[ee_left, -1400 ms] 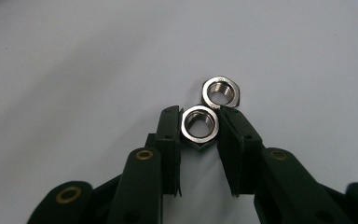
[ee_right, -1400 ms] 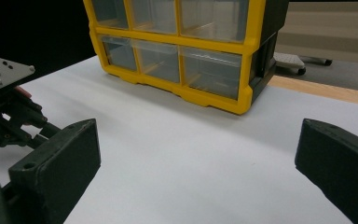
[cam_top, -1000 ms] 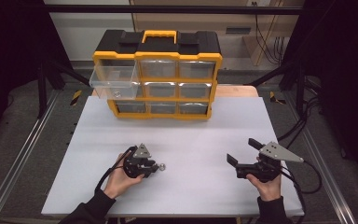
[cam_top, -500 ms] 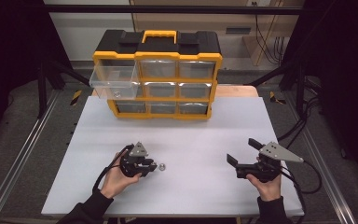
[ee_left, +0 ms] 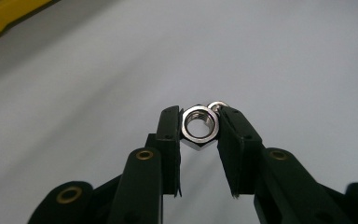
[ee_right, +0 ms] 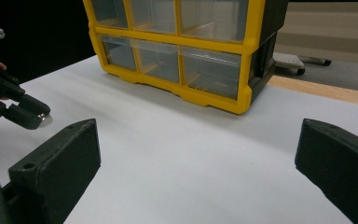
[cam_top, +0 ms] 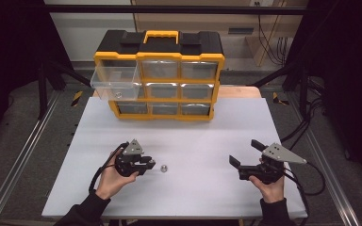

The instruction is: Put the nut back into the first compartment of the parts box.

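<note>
A white table top (cam_top: pixel 202 141) covers most of a wooden bench whose bare edge (cam_top: pixel 238 92) shows at the far right, behind the white sheet. Around it the room is dark: grey floor, metal rails (cam_top: pixel 19 160) running along the left side, black stand legs and loose cables (cam_top: pixel 311 117) at the right, a pale wall at the far end.

At the far middle of the table stands a yellow and black drawer organiser (cam_top: pixel 159 75) with clear drawers; its upper left drawer (cam_top: pixel 115 82) is pulled out and holds a small metal piece.

The left gripper (cam_top: pixel 146 164) sits at the near left, held in the person's hand. In the left gripper view its jaws are drawn in close and clamp a steel hex nut (ee_left: pixel 198 126) by its flats, lifted clear of the white surface. A second small nut (cam_top: pixel 163 167) lies on the table just beside the jaw tips, to their right.

The right gripper (cam_top: pixel 245 157) is at the near right, well apart from both nuts, its jaws spread wide with nothing between them.
</note>
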{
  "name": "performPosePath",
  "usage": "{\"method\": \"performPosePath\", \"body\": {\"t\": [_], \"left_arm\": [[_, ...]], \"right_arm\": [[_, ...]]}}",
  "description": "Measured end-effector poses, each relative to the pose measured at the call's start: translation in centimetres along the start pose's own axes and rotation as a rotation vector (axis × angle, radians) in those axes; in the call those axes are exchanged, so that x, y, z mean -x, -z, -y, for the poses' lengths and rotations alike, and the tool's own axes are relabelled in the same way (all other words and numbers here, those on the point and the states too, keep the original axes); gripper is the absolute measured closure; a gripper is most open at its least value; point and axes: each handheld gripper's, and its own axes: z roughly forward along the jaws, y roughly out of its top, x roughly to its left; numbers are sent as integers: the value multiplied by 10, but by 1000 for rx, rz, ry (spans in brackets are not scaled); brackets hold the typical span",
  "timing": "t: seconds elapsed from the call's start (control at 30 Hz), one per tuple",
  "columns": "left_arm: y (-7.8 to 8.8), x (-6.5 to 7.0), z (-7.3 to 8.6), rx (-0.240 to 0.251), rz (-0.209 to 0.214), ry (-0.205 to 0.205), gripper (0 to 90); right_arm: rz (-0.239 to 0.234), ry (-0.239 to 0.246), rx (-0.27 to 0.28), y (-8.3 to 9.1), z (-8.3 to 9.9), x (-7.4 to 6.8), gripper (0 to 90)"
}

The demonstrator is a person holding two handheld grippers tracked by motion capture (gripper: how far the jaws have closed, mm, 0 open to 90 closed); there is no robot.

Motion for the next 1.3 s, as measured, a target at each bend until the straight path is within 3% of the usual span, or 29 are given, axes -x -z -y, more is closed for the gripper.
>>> {"method": "performPosePath", "body": {"t": [1.3], "left_arm": [[59, -11, -13, 134, -62, 33, 700]], "right_arm": [[1, -1, -6, -1, 1, -1, 5]]}}
